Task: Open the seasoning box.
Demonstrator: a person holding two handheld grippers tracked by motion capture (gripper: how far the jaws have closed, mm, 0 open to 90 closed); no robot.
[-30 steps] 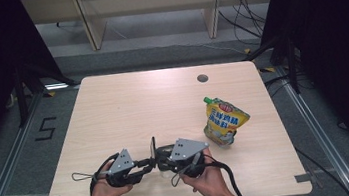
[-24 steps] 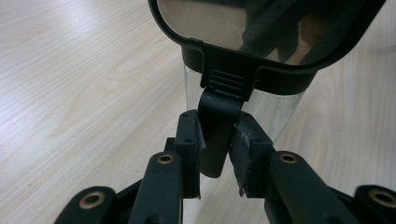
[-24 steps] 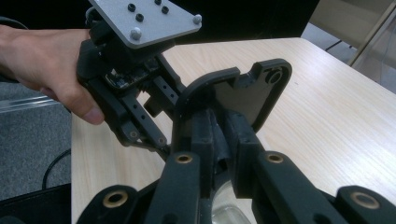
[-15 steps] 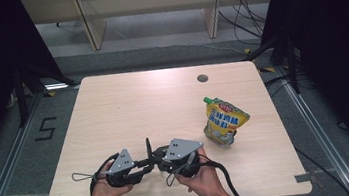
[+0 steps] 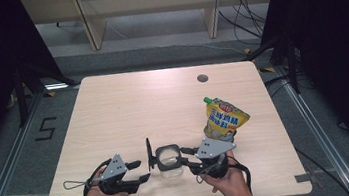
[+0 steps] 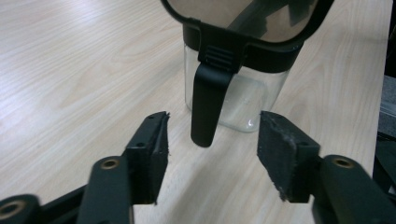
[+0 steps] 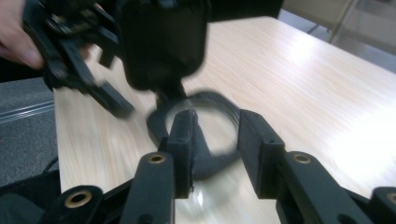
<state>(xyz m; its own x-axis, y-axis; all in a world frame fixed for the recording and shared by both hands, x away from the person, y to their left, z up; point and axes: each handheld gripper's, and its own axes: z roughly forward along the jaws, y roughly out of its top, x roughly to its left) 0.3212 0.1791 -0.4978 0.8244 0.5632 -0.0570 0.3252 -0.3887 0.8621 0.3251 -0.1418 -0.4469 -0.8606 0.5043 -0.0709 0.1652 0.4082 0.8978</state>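
Observation:
A clear square jar [image 5: 169,163] with a black rim stands near the table's front edge, its lid [image 5: 149,154] flipped up on the left side. My left gripper [image 5: 140,171] is open just left of it. In the left gripper view, the jar [image 6: 243,100] shows its black latch tab [image 6: 208,107] hanging ahead of the open left gripper [image 6: 212,122] without touching. My right gripper [image 5: 186,158] sits at the jar's right side. In the right gripper view, the right gripper [image 7: 212,127] is open, its jaws straddling the blurred black rim [image 7: 208,161].
A yellow spouted pouch [image 5: 223,117] stands behind the right hand. The wooden table [image 5: 128,108] has a round hole [image 5: 203,78] near its far edge. Dark stands and cables ring the table on the floor.
The right gripper has drawn back to the right, uncovering the jar. The left gripper has shifted slightly left and nearer. The jar with its raised lid stays roughly in place.

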